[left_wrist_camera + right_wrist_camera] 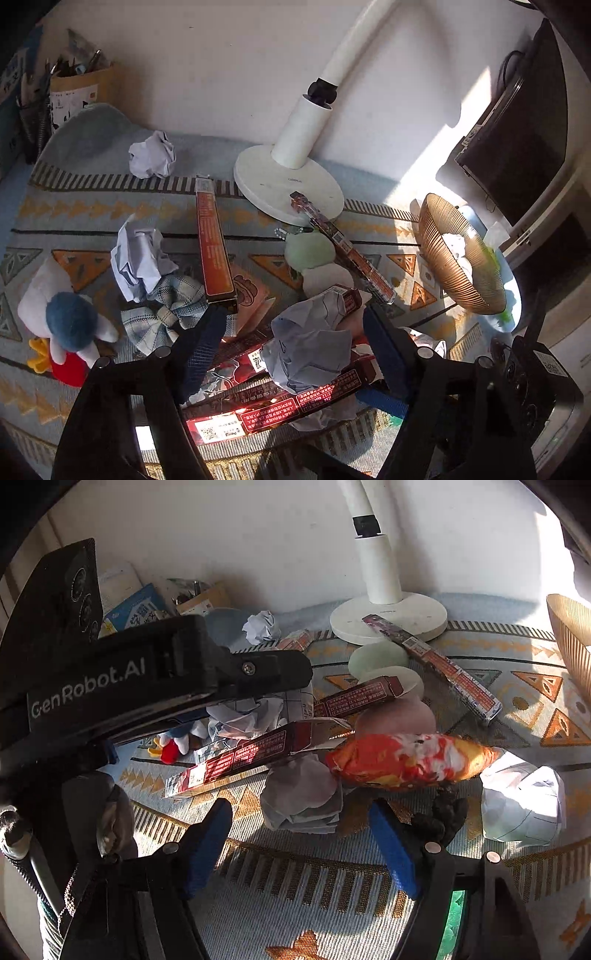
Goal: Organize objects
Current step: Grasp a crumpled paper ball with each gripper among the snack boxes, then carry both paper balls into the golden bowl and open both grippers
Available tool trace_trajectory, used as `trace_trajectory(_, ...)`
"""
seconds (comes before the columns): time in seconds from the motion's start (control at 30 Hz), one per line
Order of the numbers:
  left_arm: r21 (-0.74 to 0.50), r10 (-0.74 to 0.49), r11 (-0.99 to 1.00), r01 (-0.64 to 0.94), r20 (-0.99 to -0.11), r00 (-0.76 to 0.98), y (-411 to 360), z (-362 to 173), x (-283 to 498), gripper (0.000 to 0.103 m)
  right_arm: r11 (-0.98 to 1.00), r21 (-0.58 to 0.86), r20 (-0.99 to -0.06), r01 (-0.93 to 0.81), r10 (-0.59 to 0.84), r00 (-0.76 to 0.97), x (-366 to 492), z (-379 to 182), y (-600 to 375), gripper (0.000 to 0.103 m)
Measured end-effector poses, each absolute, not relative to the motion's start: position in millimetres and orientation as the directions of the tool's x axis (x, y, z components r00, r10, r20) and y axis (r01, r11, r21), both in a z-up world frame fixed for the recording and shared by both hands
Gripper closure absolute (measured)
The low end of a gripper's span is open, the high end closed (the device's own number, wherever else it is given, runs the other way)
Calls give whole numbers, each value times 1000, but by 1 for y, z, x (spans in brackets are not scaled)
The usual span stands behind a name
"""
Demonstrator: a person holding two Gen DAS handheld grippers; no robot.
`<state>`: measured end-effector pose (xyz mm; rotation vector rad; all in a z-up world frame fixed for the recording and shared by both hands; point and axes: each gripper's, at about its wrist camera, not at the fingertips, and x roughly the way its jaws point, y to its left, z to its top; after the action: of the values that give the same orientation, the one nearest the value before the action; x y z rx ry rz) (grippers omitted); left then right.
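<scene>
I have both claws over the patterned mat [92, 214], which is littered with clutter. My left gripper [295, 339] has its jaws apart; a crumpled paper [310, 347] sits between the blue pads, but I see neither pad pressing it. It lies on long red boxes [273, 410] near the mat's front edge. My right gripper [301, 834] is also apart, hovering with another paper wad [301, 797] ahead of its tips, not gripped. An orange snack bag [410, 760] lies just beyond it. The lamp base [288, 188] stands at the mat's back edge, a gold bowl [458, 254] toward its right edge, a plush [62, 317] at the left.
</scene>
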<state>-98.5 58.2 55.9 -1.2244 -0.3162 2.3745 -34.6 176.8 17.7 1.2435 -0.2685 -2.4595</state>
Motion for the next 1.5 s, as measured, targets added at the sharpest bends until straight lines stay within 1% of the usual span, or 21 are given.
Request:
trace_trajectory(0.03, -388, 481, -877, -285, -716, -506, 60, 54, -99, 44, -913, 328, -739, 241, -408, -537, -37, 17, 176, 36)
trace_trajectory(0.07, -387, 478, -878, -281, -717, -508, 61, 52, -101, 50, -910, 334, -740, 245, -414, -530, -39, 16, 176, 45)
trace_trajectory(0.1, -398, 483, -875, -275, -714, -507, 58, 50, -102, 53, -906, 344, -742, 248, -424, -520, -41, 14, 176, 58)
trace_trajectory(0.13, -414, 494, -869, -270, -709, -503, 56, 48, -103, 54, -902, 353, -743, 248, -432, -512, -43, 13, 177, 63)
trace_trajectory(0.17, -428, 502, -865, -264, -705, -501, 53, 46, -103, 60, -898, 363, -738, 248, -440, -511, -43, 13, 179, 63)
trace_trajectory(0.2, -436, 510, -860, -266, -699, -501, 51, 46, -102, 70, -894, 370, -729, 252, -447, -518, -40, 15, 182, 63)
trace_trajectory(0.27, -432, 506, -862, -267, -694, -512, 49, 49, -98, 72, -889, 374, -719, 264, -458, -523, -33, 19, 185, 63)
trace_trajectory(0.4, -454, 528, -847, -275, -661, -534, 39, 65, -79, 73, -888, 364, -712, 280, -459, -531, -5, 27, 195, 63)
trace_trajectory(0.47, -438, 517, -854, -281, -652, -555, 36, 76, -65, 73, -893, 355, -696, 277, -450, -560, 14, 37, 206, 63)
trace_trajectory(0.53, -428, 517, -854, -295, -641, -567, 34, 86, -48, 73, -908, 326, -679, 263, -418, -603, 31, 46, 219, 63)
trace_trajectory(0.67, -392, 512, -858, -332, -609, -605, 42, 98, -10, 72, -957, 217, -657, 191, -288, -696, 61, 66, 248, 63)
trace_trajectory(0.77, -368, 516, -856, -363, -569, -640, 49, 105, 15, 72, -967, 201, -646, 158, -252, -720, 74, 78, 272, 63)
trace_trajectory(0.83, -377, 544, -839, -392, -558, -627, 57, 105, 28, 72, -970, 196, -651, 145, -239, -720, 81, 80, 285, 63)
trace_trajectory(0.93, -399, 583, -812, -427, -578, -571, 68, 88, 45, 72, -969, 200, -658, 145, -242, -713, 92, 74, 300, 63)
trace_trajectory(1.13, -427, 582, -811, -399, -660, -475, 93, 33, 54, 72, -966, 213, -713, 146, -256, -652, 93, 46, 309, 63)
trace_trajectory(1.23, -360, 537, -837, -412, -684, -493, 110, 25, 56, 72, -961, 199, -727, 192, -276, -628, 95, 38, 304, 63)
trace_trajectory(1.33, -284, 499, -851, -442, -701, -509, 126, 20, 60, 72, -965, 170, -744, 199, -258, -616, 94, 28, 300, 63)
trace_trajectory(1.37, -263, 485, -856, -445, -707, -515, 129, 19, 61, 70, -964, 172, -751, 202, -261, -607, 92, 25, 299, 63)
trace_trajectory(1.43, -203, 449, -869, -451, -706, -547, 133, 21, 68, 61, -959, 193, -761, 206, -279, -585, 89, 20, 300, 62)
trace_trajectory(1.47, -173, 426, -878, -446, -708, -563, 133, 21, 70, 56, -955, 209, -762, 208, -293, -577, 87, 18, 301, 60)
trace_trajectory(1.5, -149, 404, -884, -442, -719, -566, 133, 19, 72, 49, -952, 225, -763, 209, -305, -570, 86, 17, 302, 56)
